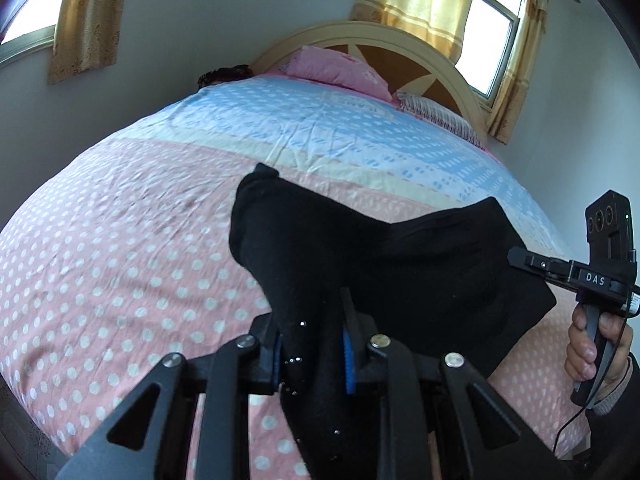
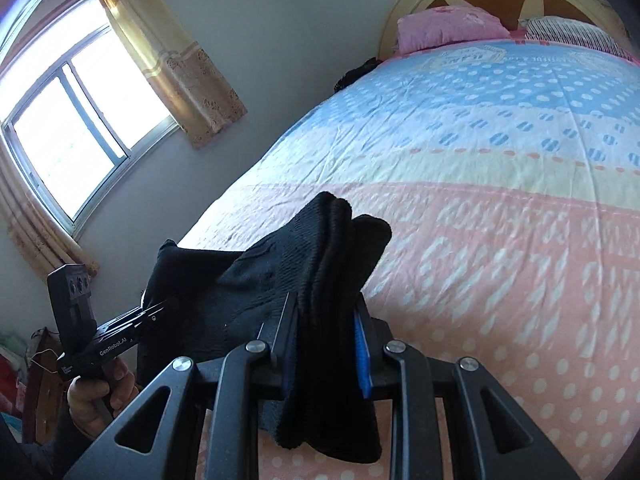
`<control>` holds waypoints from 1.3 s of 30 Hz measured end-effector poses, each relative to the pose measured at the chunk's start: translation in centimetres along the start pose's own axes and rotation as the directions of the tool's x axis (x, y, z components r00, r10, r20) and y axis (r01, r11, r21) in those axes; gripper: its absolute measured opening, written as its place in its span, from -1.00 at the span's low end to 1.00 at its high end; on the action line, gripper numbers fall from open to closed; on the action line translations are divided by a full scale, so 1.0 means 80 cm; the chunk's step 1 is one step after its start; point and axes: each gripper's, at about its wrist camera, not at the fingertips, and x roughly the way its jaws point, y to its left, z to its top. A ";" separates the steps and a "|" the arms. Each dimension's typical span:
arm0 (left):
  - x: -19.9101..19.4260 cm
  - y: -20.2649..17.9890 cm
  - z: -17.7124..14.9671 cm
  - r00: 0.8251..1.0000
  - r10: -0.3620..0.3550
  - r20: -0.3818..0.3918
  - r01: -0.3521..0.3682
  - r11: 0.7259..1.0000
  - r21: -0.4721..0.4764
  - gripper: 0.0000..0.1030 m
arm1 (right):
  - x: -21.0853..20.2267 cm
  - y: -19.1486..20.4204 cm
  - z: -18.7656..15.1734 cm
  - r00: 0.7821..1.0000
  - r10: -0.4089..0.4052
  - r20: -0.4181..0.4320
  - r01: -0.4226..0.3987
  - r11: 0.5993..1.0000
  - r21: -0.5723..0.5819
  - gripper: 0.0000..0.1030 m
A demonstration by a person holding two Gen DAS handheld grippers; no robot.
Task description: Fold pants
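Observation:
The black pants [image 1: 400,264] hang stretched between my two grippers, held up above the bed. My left gripper [image 1: 310,344] is shut on one end of the fabric, which bunches between its blue pads. My right gripper [image 2: 326,332] is shut on the other end of the pants [image 2: 320,248], several layers thick. In the left wrist view the right gripper [image 1: 520,258] shows at the right, its tips in the cloth. In the right wrist view the left gripper [image 2: 160,310] shows at the lower left, also in the cloth.
The bed [image 1: 120,240] has a pink, cream and blue dotted sheet. A pink pillow [image 1: 336,66] and a striped pillow [image 1: 440,116] lie by the headboard [image 1: 400,40]. A dark item [image 1: 224,74] sits at the bed's far left edge. Curtained windows [image 2: 72,128] are on the walls.

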 end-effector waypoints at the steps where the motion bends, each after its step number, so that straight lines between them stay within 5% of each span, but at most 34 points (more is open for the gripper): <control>1: 0.005 0.007 -0.007 1.000 0.002 -0.021 -0.002 1.000 -0.005 -0.51 | 0.012 -0.006 -0.003 1.000 -0.011 -0.021 0.012 1.000 0.014 -0.51; 3: 0.027 0.014 -0.016 0.998 0.018 -0.057 -0.020 1.000 -0.020 -0.38 | 0.026 -0.020 -0.006 0.999 -0.026 -0.039 0.028 0.999 0.043 -0.51; 7: 0.031 0.012 -0.030 0.994 0.100 -0.040 -0.100 0.995 0.001 0.32 | 0.041 -0.052 -0.010 0.997 -0.022 -0.071 0.031 0.992 0.124 -0.46; 15: 0.008 0.039 -0.028 0.995 0.093 -0.039 -0.093 0.996 -0.001 0.43 | 0.002 -0.058 -0.022 0.998 -0.054 -0.023 0.056 0.988 0.141 -0.19; 18: -0.002 0.036 -0.034 0.994 0.111 -0.019 -0.110 0.993 0.037 0.47 | -0.026 -0.053 -0.031 1.000 -0.006 0.015 0.004 0.990 0.144 0.09; 21: -0.003 0.039 -0.035 0.991 0.136 0.004 -0.136 0.990 0.029 0.61 | -0.037 -0.044 -0.043 0.999 0.036 0.018 -0.038 0.989 0.140 0.17; 26: 0.009 0.042 -0.040 0.988 0.156 -0.007 -0.156 0.988 0.015 0.73 | -0.015 -0.043 -0.066 0.984 -0.153 -0.088 0.160 0.983 0.088 0.18; 33: 0.011 0.048 -0.043 0.986 0.169 -0.017 -0.169 0.985 -0.023 0.91 | -0.015 -0.049 -0.072 0.986 -0.154 -0.069 0.160 0.984 0.085 0.23; 39: 0.004 0.029 -0.040 0.962 0.273 -0.001 -0.273 0.962 -0.003 0.91 | -0.016 -0.045 -0.071 0.981 -0.186 -0.049 0.189 0.979 0.072 0.29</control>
